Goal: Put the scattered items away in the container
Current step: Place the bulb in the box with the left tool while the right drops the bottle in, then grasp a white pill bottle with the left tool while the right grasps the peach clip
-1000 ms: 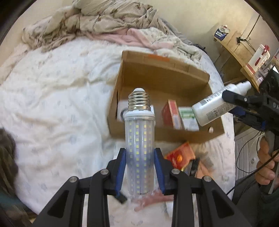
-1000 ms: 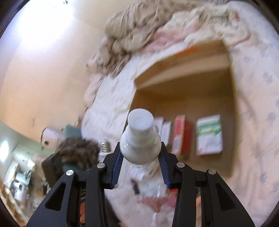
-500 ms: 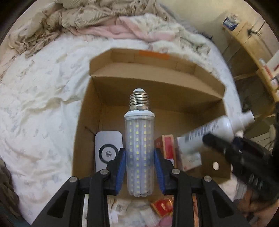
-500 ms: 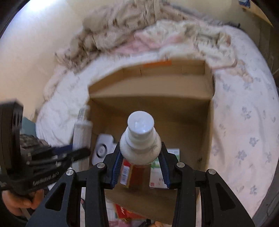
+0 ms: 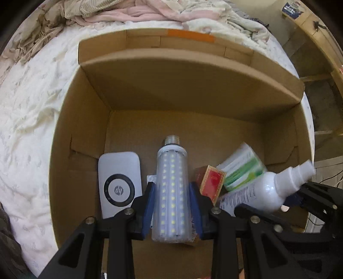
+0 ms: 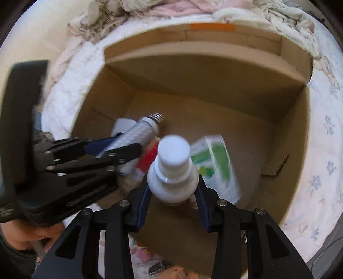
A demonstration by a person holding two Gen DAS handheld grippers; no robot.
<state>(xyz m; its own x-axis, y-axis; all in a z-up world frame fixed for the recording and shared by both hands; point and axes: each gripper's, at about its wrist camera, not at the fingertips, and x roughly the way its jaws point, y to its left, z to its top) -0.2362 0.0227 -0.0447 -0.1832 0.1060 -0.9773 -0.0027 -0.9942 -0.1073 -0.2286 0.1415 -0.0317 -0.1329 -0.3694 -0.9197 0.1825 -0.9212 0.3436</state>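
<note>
Both grippers have dropped from above the bed into the box point(image 5: 85, 133). Left gripper point(image 5: 171, 206) clamps the bulb point(image 5: 172, 193); right gripper point(image 6: 173, 193) clamps the spray bottle point(image 6: 173, 171), at the bulb's 3 o'clock. Release looks next.

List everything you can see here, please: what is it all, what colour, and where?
cardboard box: one, brown, open on the bed
LED bulb: one, white with metal screw base, between the left gripper's pads, over the box
spray bottle: one, white, between the right gripper's pads, over the box
remote: one, grey-white with black ring, flat in the box, left side
red packet: one, in the box
green-and-white packet: one, in the box beside the red packet
bed sheet: one, white, under the box
crumpled bedding: beige and pink, behind the box
left gripper: black, blue pads
right gripper: black, blue pads
</note>
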